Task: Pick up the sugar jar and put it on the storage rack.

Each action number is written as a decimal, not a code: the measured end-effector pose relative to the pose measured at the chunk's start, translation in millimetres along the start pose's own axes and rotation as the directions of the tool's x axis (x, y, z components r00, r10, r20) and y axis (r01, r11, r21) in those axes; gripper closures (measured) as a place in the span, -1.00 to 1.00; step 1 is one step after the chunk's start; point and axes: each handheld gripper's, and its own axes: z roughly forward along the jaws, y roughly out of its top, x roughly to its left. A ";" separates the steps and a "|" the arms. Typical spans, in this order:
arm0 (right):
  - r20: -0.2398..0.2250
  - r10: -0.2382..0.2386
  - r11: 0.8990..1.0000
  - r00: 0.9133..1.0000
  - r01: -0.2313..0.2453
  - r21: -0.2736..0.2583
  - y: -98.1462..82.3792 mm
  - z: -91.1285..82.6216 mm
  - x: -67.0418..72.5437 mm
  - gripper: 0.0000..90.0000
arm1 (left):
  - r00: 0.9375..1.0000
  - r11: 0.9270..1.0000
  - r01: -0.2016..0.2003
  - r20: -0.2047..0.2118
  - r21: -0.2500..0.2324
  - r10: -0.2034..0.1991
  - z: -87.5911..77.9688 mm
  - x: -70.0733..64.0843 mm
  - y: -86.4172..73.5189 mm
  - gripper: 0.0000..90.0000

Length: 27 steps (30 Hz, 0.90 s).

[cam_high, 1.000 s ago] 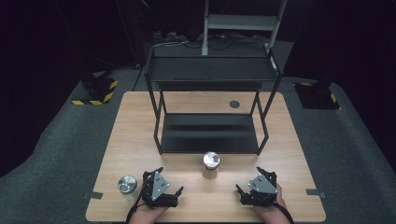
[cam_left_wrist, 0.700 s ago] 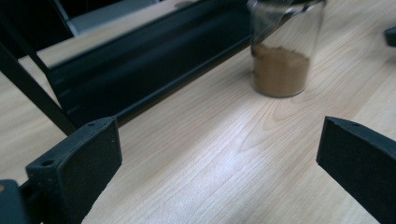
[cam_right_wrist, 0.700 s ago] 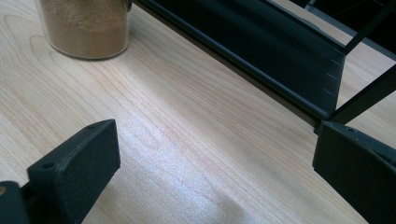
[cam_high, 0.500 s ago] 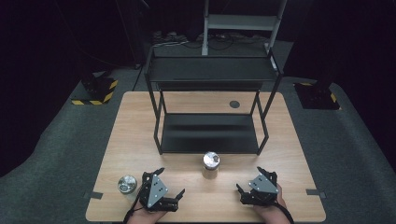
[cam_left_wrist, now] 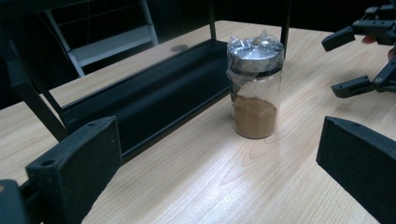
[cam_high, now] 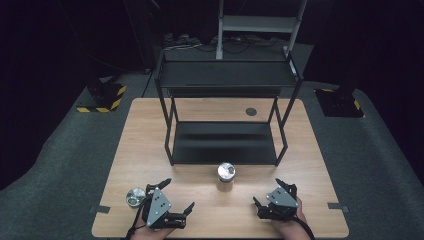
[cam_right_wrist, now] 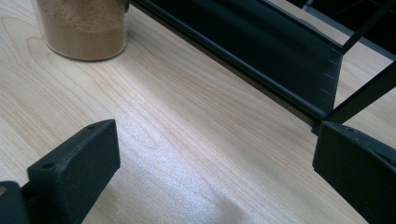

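Note:
A clear glass jar (cam_high: 226, 177) of brown powder with a silver foil-wrapped lid stands on the wooden table (cam_high: 150, 135) just in front of the black two-tier rack (cam_high: 225, 142). In the left gripper view the jar (cam_left_wrist: 254, 88) is ahead and slightly right of centre. Its base (cam_right_wrist: 81, 28) sits at the top left of the right gripper view. My left gripper (cam_high: 177, 197) is open near the front left edge, empty. My right gripper (cam_high: 270, 192) is open at the front right, also empty. A second silver-lidded jar (cam_high: 135, 196) sits just left of the left gripper.
The rack's lower shelf (cam_left_wrist: 154, 98) lies close behind the jar. A small dark round mark (cam_high: 251, 111) is on the table behind the rack. Black-yellow striped bases (cam_high: 102, 97) stand on the grey floor either side. Bare wood lies between the two grippers.
The left gripper has shifted slightly toward the front edge and turned a little. The right gripper and the jars have stayed put.

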 end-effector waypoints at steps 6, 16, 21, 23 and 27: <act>0.002 0.004 1.000 1.000 -0.004 0.000 0.0 0.0 -0.1 -1.00 | 1.000 1.000 -0.007 -0.010 -0.006 0.007 -9.1 4.5 4.3 -0.99; 0.006 -0.002 1.000 1.000 0.002 0.000 0.1 0.0 1.4 -1.00 | 0.997 1.000 0.002 -0.075 -0.013 -0.003 -33.0 14.5 -1.5 -0.99; 0.009 -0.003 1.000 1.000 0.003 0.001 0.2 0.0 1.9 -1.00 | 0.994 1.000 0.005 -0.109 -0.015 -0.007 -43.2 19.4 -3.5 -0.99; 0.009 -0.001 1.000 1.000 0.001 0.000 0.1 0.0 1.9 -1.00 | 0.993 1.000 0.009 -0.120 -0.015 -0.011 -46.8 20.7 -4.9 -0.99; 0.010 -0.001 1.000 1.000 0.001 0.001 0.1 0.0 1.9 -1.00 | 0.991 1.000 0.017 -0.135 -0.014 -0.019 -53.5 22.2 -9.0 -0.99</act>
